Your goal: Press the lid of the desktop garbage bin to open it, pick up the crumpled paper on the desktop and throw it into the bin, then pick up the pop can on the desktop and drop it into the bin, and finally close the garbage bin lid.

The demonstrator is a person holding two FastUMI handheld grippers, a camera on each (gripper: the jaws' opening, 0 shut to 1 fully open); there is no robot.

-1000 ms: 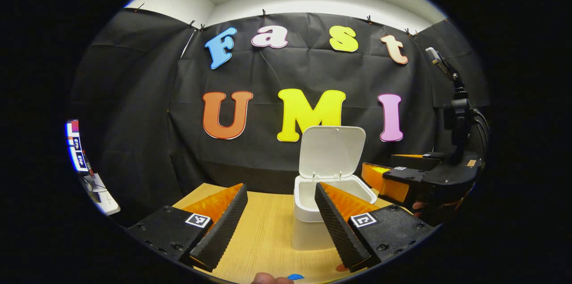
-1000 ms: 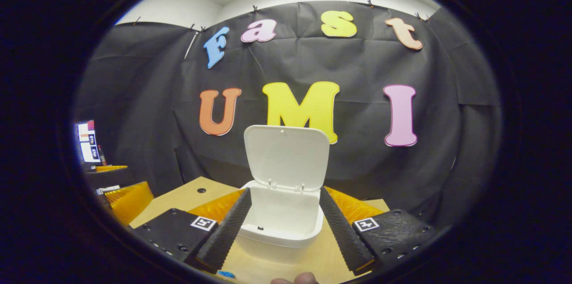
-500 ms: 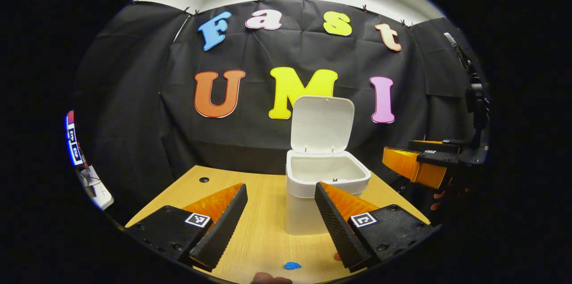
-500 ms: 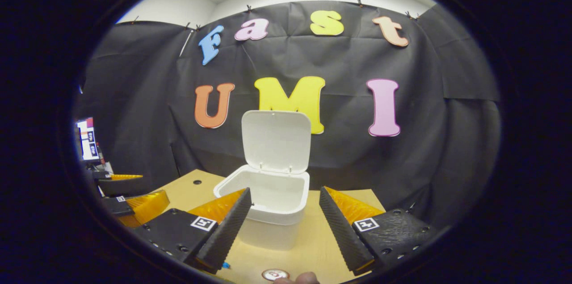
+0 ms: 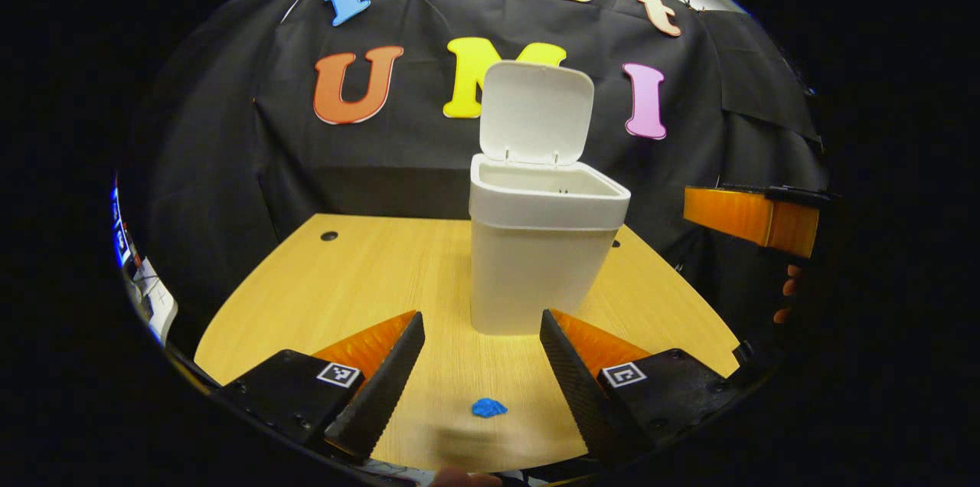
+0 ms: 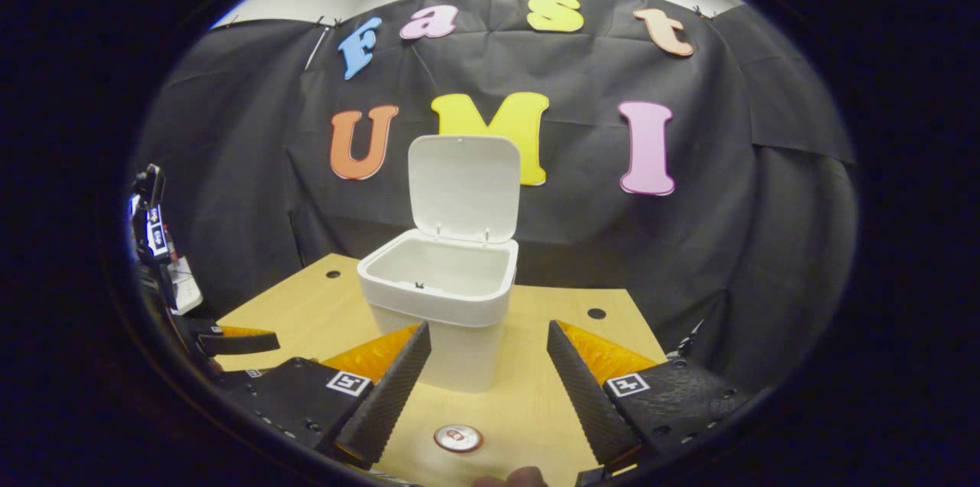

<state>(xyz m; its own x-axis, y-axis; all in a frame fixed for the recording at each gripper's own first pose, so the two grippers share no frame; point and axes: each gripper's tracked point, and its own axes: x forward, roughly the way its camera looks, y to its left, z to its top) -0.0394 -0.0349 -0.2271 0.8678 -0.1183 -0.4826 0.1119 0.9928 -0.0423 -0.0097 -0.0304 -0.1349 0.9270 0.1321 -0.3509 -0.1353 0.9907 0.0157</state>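
1. Wooden table [image 5: 360, 272], pale grain, with small dark holes in its top; it carries everything below.
2. White bin [image 5: 536, 257] stands upright near the middle of the table, close to the black cloth wall. In the right gripper view the bin [image 6: 444, 318] sits ahead and slightly left, its hollow open to the camera.
3. Lid [image 5: 536, 113] raised, hinged at the back edge, standing almost upright over the opening; same in the right gripper view [image 6: 464, 188].
4. Left gripper [image 5: 481, 372]: fingers spread wide, nothing between them. It hangs above the near table edge, with the bin straight ahead beyond the fingertips, apart from them.
5. Right gripper [image 6: 488, 387]: fingers likewise spread wide, holding nothing. In the left gripper view it shows at the far right [image 5: 754, 215], to the right of the bin and level with its rim.
6. Can [image 6: 458, 438] stands on the table, seen from above, low between the right gripper's fingers, nearer than the bin and touching neither finger.
7. Small blue scrap [image 5: 488, 407] lies on the table between the left gripper's fingers, well short of the bin.
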